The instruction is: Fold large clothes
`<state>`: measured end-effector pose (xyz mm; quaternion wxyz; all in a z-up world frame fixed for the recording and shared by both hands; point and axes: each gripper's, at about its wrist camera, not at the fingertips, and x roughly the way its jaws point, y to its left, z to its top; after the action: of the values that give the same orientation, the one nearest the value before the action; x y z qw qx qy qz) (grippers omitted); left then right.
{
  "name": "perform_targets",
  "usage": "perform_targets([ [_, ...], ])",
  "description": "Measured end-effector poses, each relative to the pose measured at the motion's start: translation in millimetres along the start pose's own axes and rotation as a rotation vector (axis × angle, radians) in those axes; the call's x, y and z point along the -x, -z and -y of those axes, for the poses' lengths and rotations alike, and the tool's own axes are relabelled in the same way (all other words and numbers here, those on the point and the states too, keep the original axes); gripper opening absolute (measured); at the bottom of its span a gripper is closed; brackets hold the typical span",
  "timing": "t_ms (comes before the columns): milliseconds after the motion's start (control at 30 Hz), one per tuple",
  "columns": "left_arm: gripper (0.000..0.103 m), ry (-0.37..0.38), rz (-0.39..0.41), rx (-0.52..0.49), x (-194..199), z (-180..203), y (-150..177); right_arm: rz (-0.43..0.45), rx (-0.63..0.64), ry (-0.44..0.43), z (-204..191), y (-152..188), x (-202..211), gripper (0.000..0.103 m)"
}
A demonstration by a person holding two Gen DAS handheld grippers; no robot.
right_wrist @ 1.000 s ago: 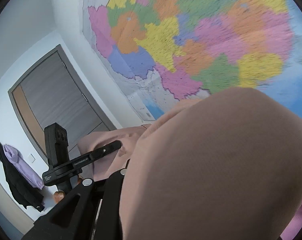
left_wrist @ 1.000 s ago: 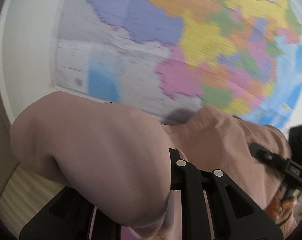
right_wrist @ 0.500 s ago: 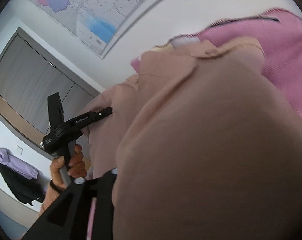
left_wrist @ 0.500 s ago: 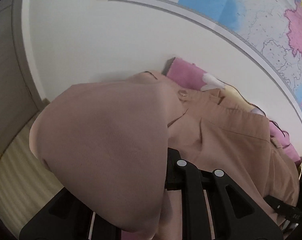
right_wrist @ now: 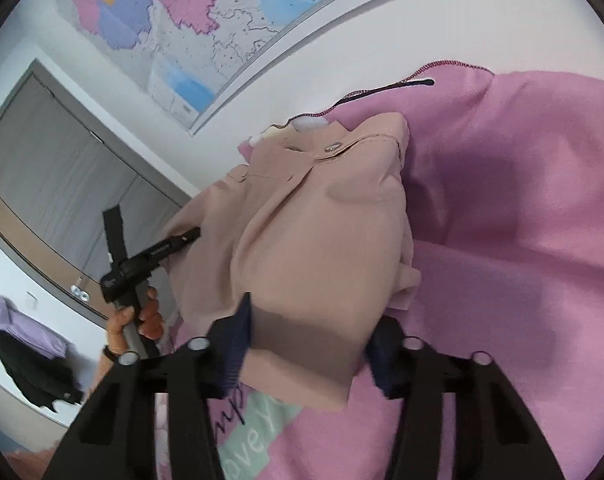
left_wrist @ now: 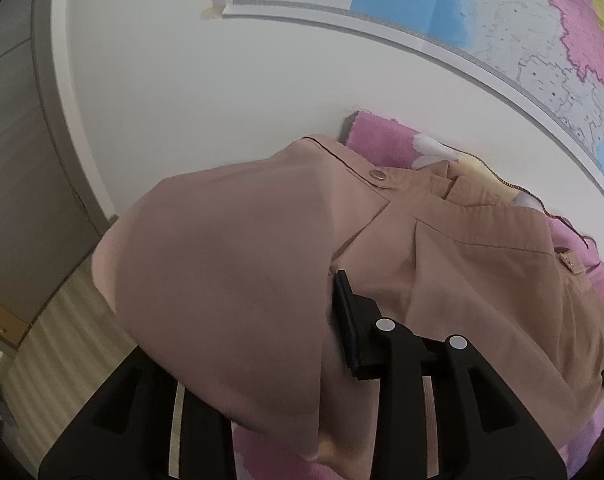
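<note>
A dusty-pink shirt with snap buttons (left_wrist: 442,248) lies over a pink blanket (right_wrist: 522,220). In the left wrist view a big fold of it (left_wrist: 229,280) drapes over my left gripper (left_wrist: 297,332) and hides the left finger; the right finger (left_wrist: 348,320) presses against the cloth. In the right wrist view the shirt (right_wrist: 326,240) bulges between the two pads of my right gripper (right_wrist: 308,340), which still stand apart around the fabric. The left gripper (right_wrist: 189,236) shows there too, hand-held, its tip in the shirt's left edge.
A white wall with a coloured map (left_wrist: 482,20) stands behind the blanket. A grey door (right_wrist: 61,168) is to the left, and dark and lilac clothes (right_wrist: 21,340) hang beside it. Wood flooring (left_wrist: 41,340) shows at lower left.
Both grippers have swung down from facing the map to facing the blanket, bringing the shirt down onto it. The right gripper's jaws now stand wider around the cloth.
</note>
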<state>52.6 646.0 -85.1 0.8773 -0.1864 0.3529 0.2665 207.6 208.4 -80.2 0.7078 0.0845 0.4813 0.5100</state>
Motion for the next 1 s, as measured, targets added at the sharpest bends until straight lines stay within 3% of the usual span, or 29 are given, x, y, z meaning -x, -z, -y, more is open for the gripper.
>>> perform_targets([
  [133,0.034,-0.048,0.030,-0.044,7.9,9.6,6.6,-0.014,0.038,0.037,-8.8,-5.5,-15.3,0.028],
  [267,0.036,-0.077,0.056,-0.074,14.6,15.6,9.6,-0.039,0.030,0.060,-6.2,-8.0,-29.8,0.026],
  [433,0.045,-0.093,0.066,-0.082,27.3,16.6,12.3,-0.068,0.025,0.091,-4.0,-10.8,-44.9,0.027],
  [567,0.051,-0.099,0.069,-0.053,39.7,11.5,15.2,-0.089,0.035,0.138,-8.3,-13.8,-53.0,0.034],
  [633,0.058,-0.108,0.091,-0.034,53.1,8.1,19.8,-0.089,0.071,0.188,-15.6,-15.3,-52.3,0.041],
  [700,0.078,-0.132,0.129,-0.029,67.1,8.3,25.1,-0.078,0.120,0.231,-28.5,-16.7,-48.2,0.041],
  [800,0.088,-0.166,0.215,-0.091,92.6,21.3,34.0,-0.019,0.185,0.277,-51.5,-19.7,-38.4,0.042],
  [900,0.089,-0.108,0.221,-0.149,104.0,40.0,41.1,0.040,0.291,0.302,-79.7,-19.9,-39.2,0.042],
  [1000,0.090,-0.014,0.173,-0.163,99.9,55.4,48.6,0.060,0.378,0.331,-98.4,-17.1,-56.0,0.044],
])
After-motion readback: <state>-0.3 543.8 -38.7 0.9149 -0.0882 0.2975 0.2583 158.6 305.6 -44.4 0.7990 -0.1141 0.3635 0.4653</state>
